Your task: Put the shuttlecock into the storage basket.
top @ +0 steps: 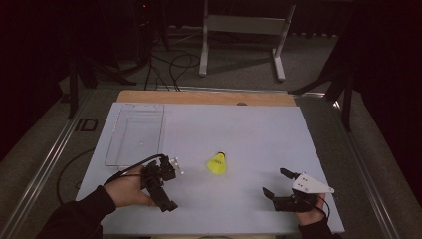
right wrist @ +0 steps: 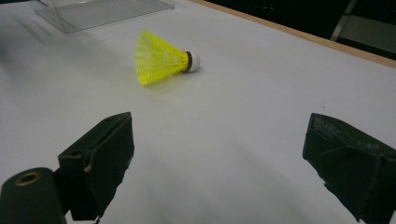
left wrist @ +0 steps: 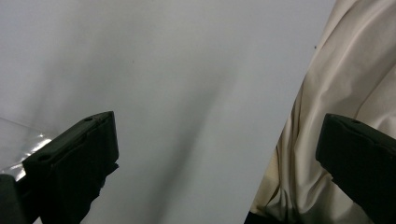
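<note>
Yellow shuttlecock (top: 217, 164) on white table (top: 249, 134)

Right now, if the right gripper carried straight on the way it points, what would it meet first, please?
Probably the yellow shuttlecock, lying on its side ahead and slightly left of the open right gripper; it may pass just beside it.

A table (top: 249, 124) covered by a pale grey-white sheet carries everything, with a strip of bare wood showing along its far edge. On the sheet a clear plastic tray (top: 135, 133) lies flat toward the far left corner, and a yellow shuttlecock (top: 217, 164) lies on its side near the middle, well apart from the tray, its white cork tip pointing toward the far edge. In the right gripper view the shuttlecock (right wrist: 161, 57) casts a faint shadow on the sheet.
</note>
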